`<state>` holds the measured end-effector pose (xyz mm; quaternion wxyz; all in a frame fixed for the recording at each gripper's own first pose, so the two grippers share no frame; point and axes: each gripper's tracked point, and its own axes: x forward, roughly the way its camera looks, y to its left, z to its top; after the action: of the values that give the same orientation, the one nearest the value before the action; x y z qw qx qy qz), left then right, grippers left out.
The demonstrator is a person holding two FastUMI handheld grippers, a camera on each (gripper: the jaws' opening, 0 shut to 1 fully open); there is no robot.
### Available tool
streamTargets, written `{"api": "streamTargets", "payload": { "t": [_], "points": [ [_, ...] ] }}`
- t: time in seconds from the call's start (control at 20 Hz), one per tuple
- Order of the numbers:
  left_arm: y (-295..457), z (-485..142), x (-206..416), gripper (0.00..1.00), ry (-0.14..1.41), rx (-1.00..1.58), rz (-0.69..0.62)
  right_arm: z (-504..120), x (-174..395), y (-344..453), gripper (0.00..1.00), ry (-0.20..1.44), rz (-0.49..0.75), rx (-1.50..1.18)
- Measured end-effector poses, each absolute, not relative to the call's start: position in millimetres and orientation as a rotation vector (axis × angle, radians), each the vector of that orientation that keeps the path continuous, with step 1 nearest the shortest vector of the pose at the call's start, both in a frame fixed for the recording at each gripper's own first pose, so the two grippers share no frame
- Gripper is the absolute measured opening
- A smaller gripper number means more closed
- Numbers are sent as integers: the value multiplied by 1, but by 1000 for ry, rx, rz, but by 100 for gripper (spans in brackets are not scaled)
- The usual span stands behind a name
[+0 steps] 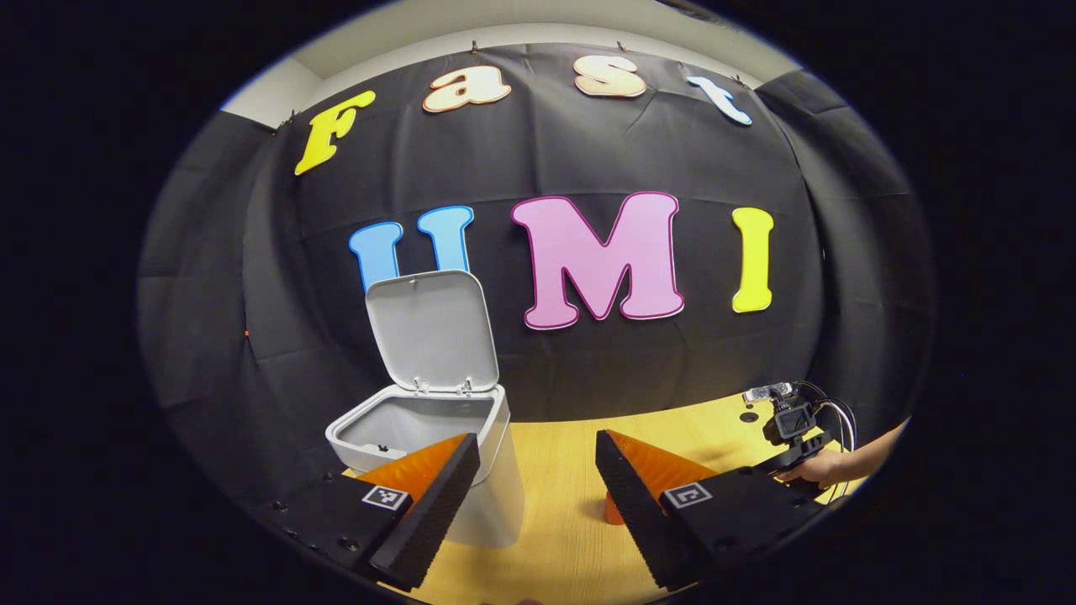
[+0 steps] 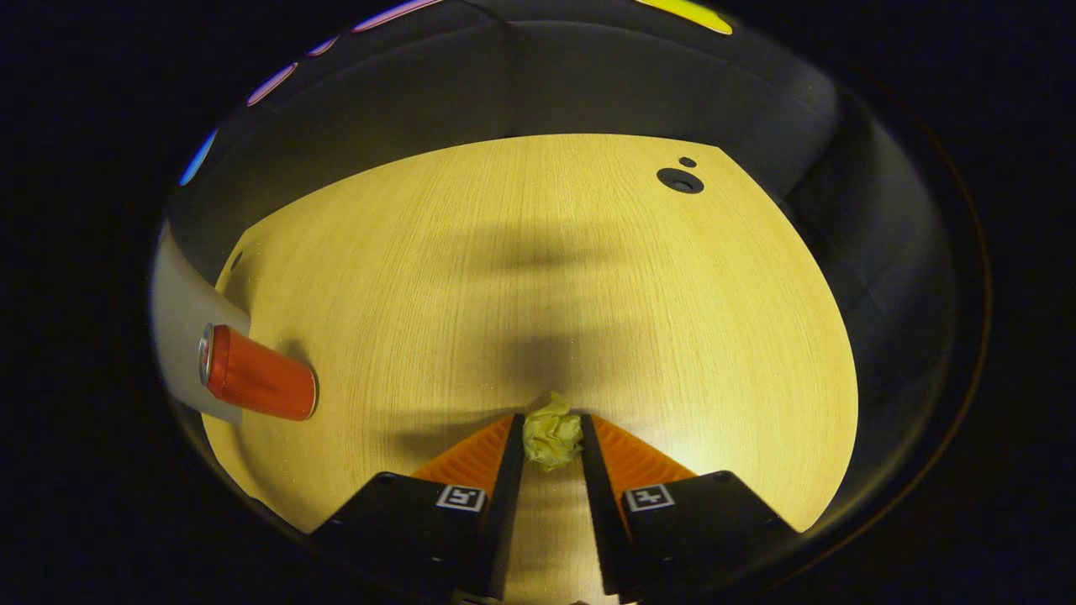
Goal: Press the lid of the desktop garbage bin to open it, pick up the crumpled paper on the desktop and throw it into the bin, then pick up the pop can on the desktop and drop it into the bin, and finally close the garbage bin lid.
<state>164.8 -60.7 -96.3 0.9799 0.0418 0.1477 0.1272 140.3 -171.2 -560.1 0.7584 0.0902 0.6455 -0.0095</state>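
Note:
In the left gripper view the white bin (image 1: 437, 437) stands at the table's left with its lid (image 1: 430, 329) swung up and open. My left gripper (image 1: 538, 458) hovers open in front of the bin, nothing between its fingers. An orange pop can (image 1: 613, 509) peeks out behind its right finger. In the right gripper view my right gripper (image 2: 552, 422) points down at the table, its fingers pressed on both sides of the crumpled yellowish paper (image 2: 552, 437). The pop can (image 2: 256, 374) stands at the left, beside the bin's wall (image 2: 181, 323).
The wooden table (image 2: 546, 277) has two dark holes (image 2: 679, 179) near its far right corner. In the left gripper view a hand (image 1: 828, 466) holds the other gripper's camera body (image 1: 793, 418) at the table's right end. Black cloth walls the table in.

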Motion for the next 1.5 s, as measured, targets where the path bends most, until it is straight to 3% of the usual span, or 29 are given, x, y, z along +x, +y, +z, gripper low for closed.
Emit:
{"api": "streamTargets", "payload": {
  "t": [0.05, 0.1, 0.15, 0.2, 0.25, 0.65, 1.0, 1.15, 1.5],
  "points": [
    [-60, -97, 164, 94, 299, 82, 252, -559, 139, -171, 42, 1415, -18, 203],
    [-59, -97, 164, 94, 299, 79, 249, -558, 138, -171, 28, 1417, -21, 209],
    [-58, -97, 164, 94, 296, 76, 245, -553, 143, -172, 42, 1396, -29, 210],
    [-57, -97, 164, 94, 296, 72, 239, -547, 152, -173, 28, 1363, -34, 213],
    [-55, -98, 162, 94, 297, 68, 235, -534, 163, -173, 42, 1326, -27, 212],
    [-35, -105, 146, 94, 290, 27, 199, -359, 241, -140, 42, 971, 120, 72],
    [-12, -96, 121, 94, 273, 3, 164, -242, 296, 4, 42, 767, 362, 179],
    [6, -91, 112, 94, 266, -7, 161, -209, 293, 65, 41, 729, 478, 182],
    [58, -96, 92, 94, 274, -14, 192, -195, 273, 205, 42, 724, 702, 148]
  ]
}}
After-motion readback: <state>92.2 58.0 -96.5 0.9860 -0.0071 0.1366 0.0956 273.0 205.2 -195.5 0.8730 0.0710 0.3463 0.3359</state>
